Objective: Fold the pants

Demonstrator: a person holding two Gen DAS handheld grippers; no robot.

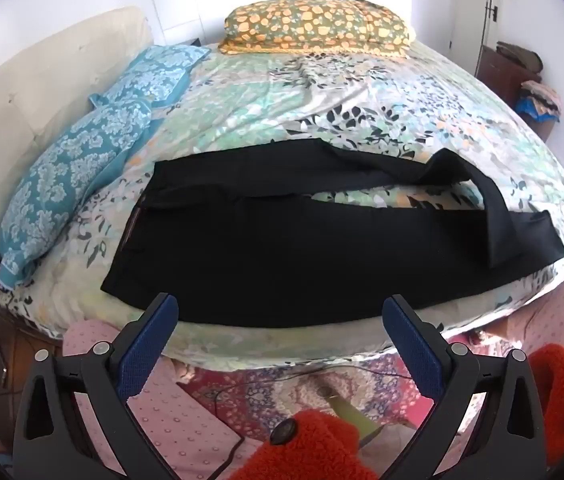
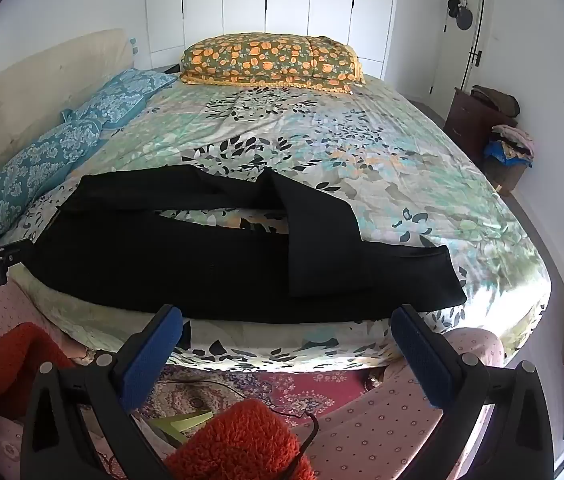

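Your left claw (image 1: 280,312) and right claw (image 2: 286,322) both gape wide, empty, short of the bed's (image 2: 321,354) near edge, where the pants (image 1: 282,256) lie.

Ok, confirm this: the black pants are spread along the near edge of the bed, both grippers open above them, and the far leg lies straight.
Not straight. In the right wrist view the far leg of the black pants bends and crosses over the near leg. The rest stands: pants along the near edge of the bed, left gripper and right gripper open.
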